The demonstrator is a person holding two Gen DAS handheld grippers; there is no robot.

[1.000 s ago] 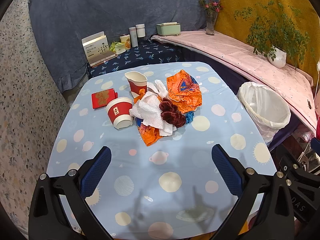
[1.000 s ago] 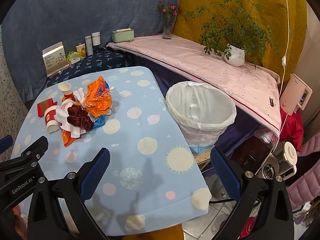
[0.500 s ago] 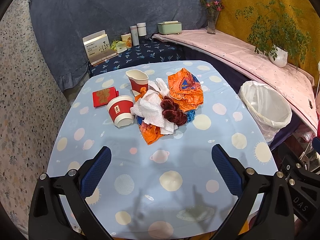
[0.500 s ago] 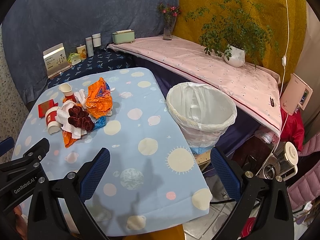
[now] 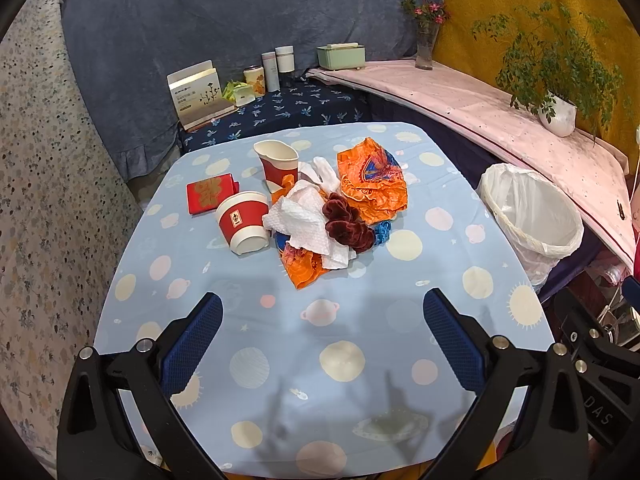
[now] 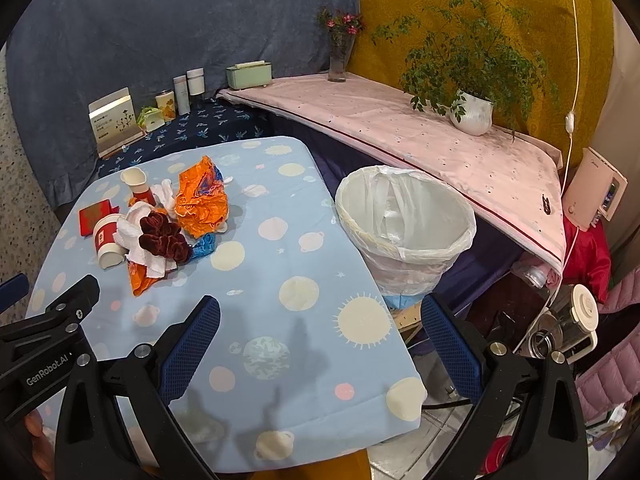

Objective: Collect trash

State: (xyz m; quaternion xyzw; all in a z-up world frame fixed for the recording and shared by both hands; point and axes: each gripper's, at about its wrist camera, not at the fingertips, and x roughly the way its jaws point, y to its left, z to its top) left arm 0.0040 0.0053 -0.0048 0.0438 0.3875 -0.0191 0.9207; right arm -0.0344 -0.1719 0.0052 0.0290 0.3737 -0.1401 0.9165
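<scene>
1. Left gripper (image 5: 322, 330) spread wide, empty, hovering over the near part of the table (image 5: 360, 400), aimed at the trash pile; apparently held back to choose a first item.
2. Right gripper (image 6: 320, 332) likewise parted and holding nothing, off the table's right edge, facing between pile and bin; probably placed for a short carry.
3. Trash heaped mid-table, far half: crumpled white paper towel (image 5: 306, 220) on top, dark red scrunchie-like fabric (image 5: 346, 228) lying on it, big orange wrapper (image 5: 374, 184) behind, smaller orange wrapper scrap (image 5: 302, 268) poking out toward the near side, blue scrap (image 5: 382, 232) at the right edge.
4. Tipped red paper cup (image 5: 242, 222) lying on its side, touching the towel's left edge; upright dented red cup (image 5: 278, 166) behind the pile; flat red packet (image 5: 210, 196) just left of the cups, apart from the heap.
5. White-lined trash bin (image 6: 404, 224) standing below and just beside the table's right edge, seemingly empty, mouth open upward; handy for dropping items.
6. Nothing collected yet, judging from the layout: first pick pending, likely the near orange scrap or the tipped cup.
</scene>
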